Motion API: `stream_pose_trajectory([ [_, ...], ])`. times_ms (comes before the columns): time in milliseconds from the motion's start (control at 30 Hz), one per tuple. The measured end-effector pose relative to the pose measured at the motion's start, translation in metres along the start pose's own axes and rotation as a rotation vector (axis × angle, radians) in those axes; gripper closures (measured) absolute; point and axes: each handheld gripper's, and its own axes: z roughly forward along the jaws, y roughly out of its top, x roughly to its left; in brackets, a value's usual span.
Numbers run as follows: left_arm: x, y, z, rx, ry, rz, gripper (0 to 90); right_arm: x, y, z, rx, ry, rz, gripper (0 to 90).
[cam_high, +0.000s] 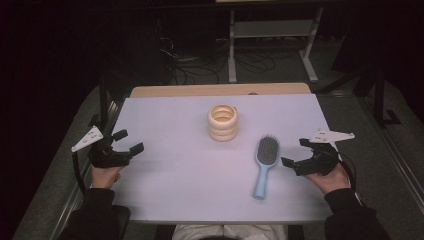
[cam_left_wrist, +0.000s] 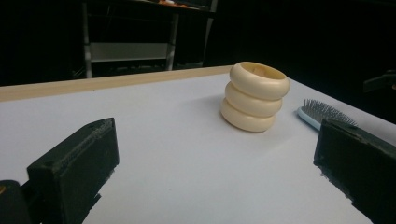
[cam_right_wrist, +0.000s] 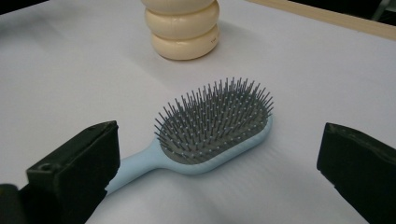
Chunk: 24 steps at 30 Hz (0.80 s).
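A light blue hairbrush with grey bristles lies flat on the white table, bristles up, handle toward the person; its head shows close up as hairbrush. A cream ribbed cup stands upright behind it, seen also as cup and cup. My left gripper rests at the table's left edge, jaws wide apart and empty; left gripper. My right gripper sits just right of the brush, open, pointing at the brush head without touching it; right gripper.
The white table has a wooden strip along its far edge. Beyond it stand a metal table frame and loose cables on a dark floor. A wide bare stretch lies between the left gripper and the cup.
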Motion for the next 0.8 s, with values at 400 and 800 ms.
stream_pose_trajectory([
  [400,0.0001,-0.0004,0.0017,0.006,0.004,0.011,0.0,-0.0006,0.0009,-0.0009,-0.007,0.000,0.001,0.0],
  [800,-0.0005,-0.0010,0.0034,0.006,-0.003,0.015,0.0,0.0009,0.0033,0.0003,-0.003,0.008,-0.009,0.0],
])
